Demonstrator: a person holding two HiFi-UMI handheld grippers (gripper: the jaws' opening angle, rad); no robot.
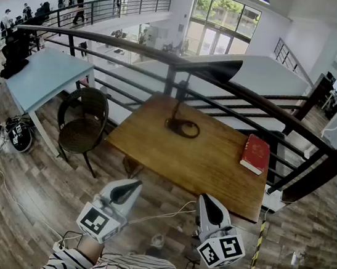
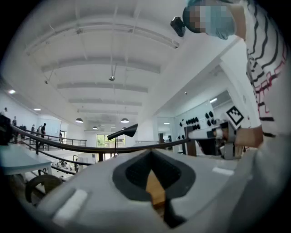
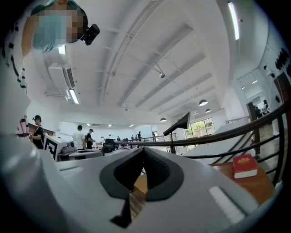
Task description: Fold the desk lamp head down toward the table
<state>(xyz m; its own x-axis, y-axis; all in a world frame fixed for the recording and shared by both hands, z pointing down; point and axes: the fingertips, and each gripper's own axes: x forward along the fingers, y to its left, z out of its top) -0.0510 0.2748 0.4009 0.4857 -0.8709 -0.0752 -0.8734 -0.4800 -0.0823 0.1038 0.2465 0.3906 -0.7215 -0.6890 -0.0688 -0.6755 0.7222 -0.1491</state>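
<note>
Slim black desk lamp (image 1: 222, 70) stands mid brown wooden bench (image 1: 202, 163), head raised. Red book (image 1: 256, 153) well apart. We hold left hand-held gripper (image 1: 128, 187) and right hand-held gripper (image 1: 206, 203) short of bench, jaws pressed together, empty, probably before reaching.

Head view steeply down on table (image 1: 208, 164), gripper views low, level, all sharing desk lamp (image 1: 224, 69)

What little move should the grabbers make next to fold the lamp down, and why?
Probably reach the right gripper forward toward the lamp head, opening its jaws. Both it and the left gripper are shut, empty and held short of the table, while the lamp head stands raised and untouched.
</note>
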